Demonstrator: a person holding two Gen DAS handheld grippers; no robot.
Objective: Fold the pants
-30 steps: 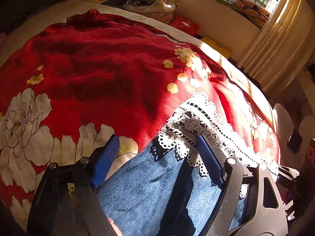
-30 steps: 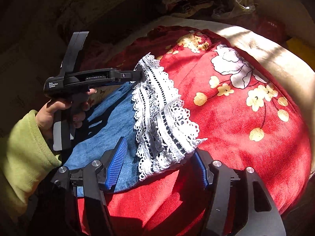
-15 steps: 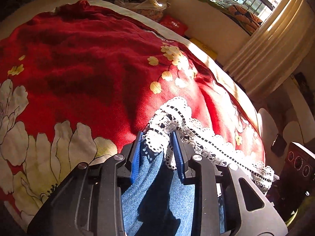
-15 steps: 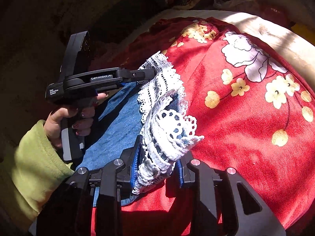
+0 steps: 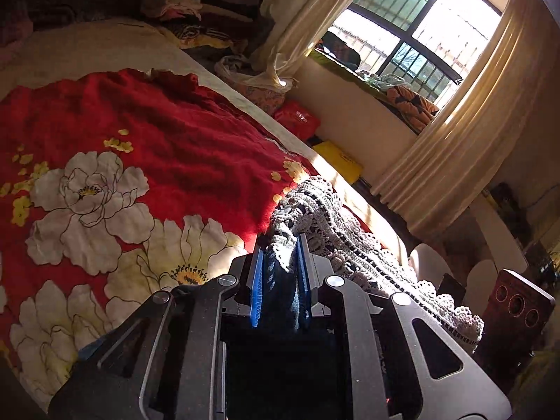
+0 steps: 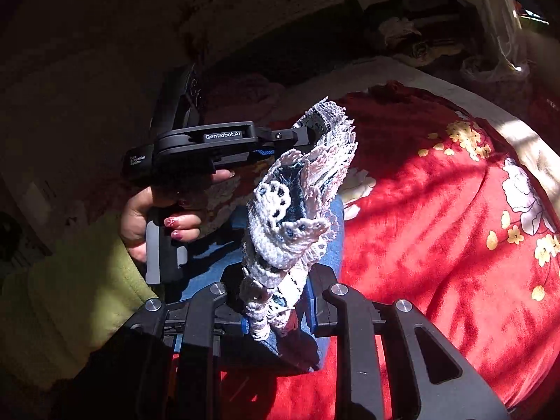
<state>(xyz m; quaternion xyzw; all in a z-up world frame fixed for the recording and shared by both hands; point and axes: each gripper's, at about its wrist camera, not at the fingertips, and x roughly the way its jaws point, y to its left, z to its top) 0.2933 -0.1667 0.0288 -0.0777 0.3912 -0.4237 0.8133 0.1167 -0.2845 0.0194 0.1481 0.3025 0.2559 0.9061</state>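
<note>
Left gripper (image 5: 280, 255) and right gripper (image 6: 276, 301) jaws have just closed, pinching the pants' (image 6: 290, 231) lace hem

site: I read a home bedroom | bed (image 5: 87, 45) under red floral blanket (image 5: 182, 147) | curtained, barred window (image 5: 413, 38) | clothes pile (image 5: 189, 10) behind the bed

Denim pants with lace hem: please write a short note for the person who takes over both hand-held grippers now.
Left hand-held gripper: jaws just closed, shut on the lace hem of the denim pants.
Right hand-held gripper: jaws just closed, shut on the same hem, at another spot.
Pants: hem end lifted off the red floral blanket; the rest is mostly hidden.
Done: both grips.
Left: probably carry the hem over to make the fold, lay flat, release.
</note>
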